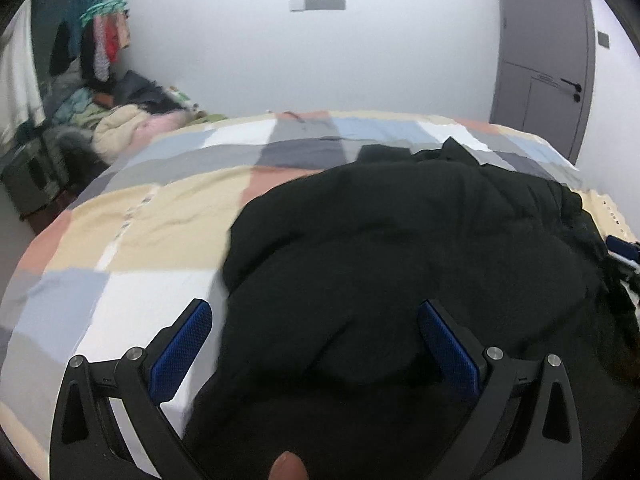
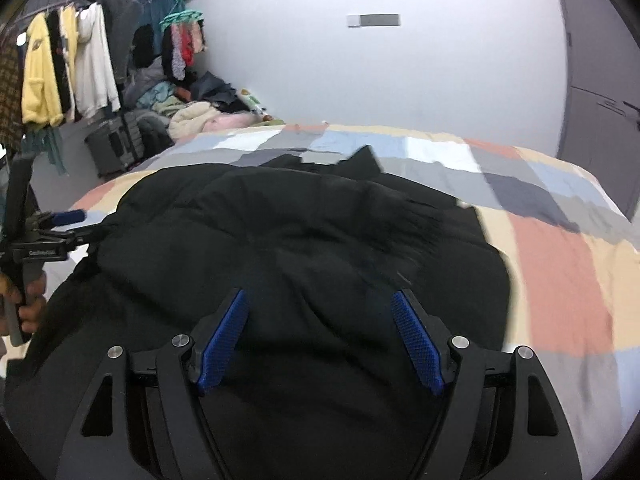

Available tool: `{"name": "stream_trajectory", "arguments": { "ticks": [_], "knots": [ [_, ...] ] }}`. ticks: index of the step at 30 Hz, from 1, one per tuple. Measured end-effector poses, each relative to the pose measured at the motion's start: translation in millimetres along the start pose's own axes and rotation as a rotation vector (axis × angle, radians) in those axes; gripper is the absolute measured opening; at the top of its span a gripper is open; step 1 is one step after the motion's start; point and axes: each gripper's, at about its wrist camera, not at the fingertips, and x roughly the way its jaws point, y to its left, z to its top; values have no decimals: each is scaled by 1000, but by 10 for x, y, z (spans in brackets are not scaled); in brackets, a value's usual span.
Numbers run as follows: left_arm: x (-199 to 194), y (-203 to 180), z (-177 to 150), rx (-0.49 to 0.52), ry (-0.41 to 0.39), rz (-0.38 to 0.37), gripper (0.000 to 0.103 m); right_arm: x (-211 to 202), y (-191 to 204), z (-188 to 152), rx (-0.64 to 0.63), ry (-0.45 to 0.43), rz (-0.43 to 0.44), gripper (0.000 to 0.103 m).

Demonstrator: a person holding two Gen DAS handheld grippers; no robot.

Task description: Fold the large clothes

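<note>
Left gripper [image 1: 314, 322]: jaws spread wide, nothing between the blue pads [image 1: 182, 350]. Left pad sits over the bed cover, right pad over black fabric. A fingertip [image 1: 287, 466] shows at the bottom edge of the left wrist view.

Right gripper [image 2: 320, 314]: jaws also spread wide, holding nothing, both pads above the garment.

Black padded jacket [image 2: 288, 248]: lies heaped on the bed, quilted surface rumpled, a collar or flap sticking up at its far edge. It fills the near middle of both views. Whether either gripper touches the fabric cannot be told.

In the right wrist view the left gripper appears at the jacket's left edge, held by a hand [image 2: 24, 300]; the hold at that edge is too dark to read.

Bed [image 1: 132, 216]: covered by a patchwork cover in cream, salmon, grey, pale blue and white blocks.

Beyond the bed: a pile of clothes [image 2: 192, 114] against the wall, a dark crate [image 2: 116, 144] beside it, a rail of hanging garments [image 2: 64, 64] including yellow and white tops, a round teal hanger [image 2: 182, 16] with small items, and a grey door [image 1: 544, 64].
</note>
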Motion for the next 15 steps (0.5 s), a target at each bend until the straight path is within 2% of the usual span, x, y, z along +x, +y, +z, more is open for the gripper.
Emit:
{"name": "stream_trajectory", "arguments": {
  "ticks": [2,5,8,11,15],
  "knots": [
    [-37,125,-134,-10,15,42,103,-109,-147,-67,24,21,-27,74],
    [48,335,-307,-50,108,73,103,-212,-404,-214,71,52,-81,75],
    [172,480,-403,-66,161,121,103,-185,-614,-383,114,112,-141,75],
    [299,585,-450,-80,199,160,103,-64,-740,-489,125,187,-177,75],
    [426,627,-454,-101,205,175,103,116,-753,-554,94,236,-189,75]
  ]
}}
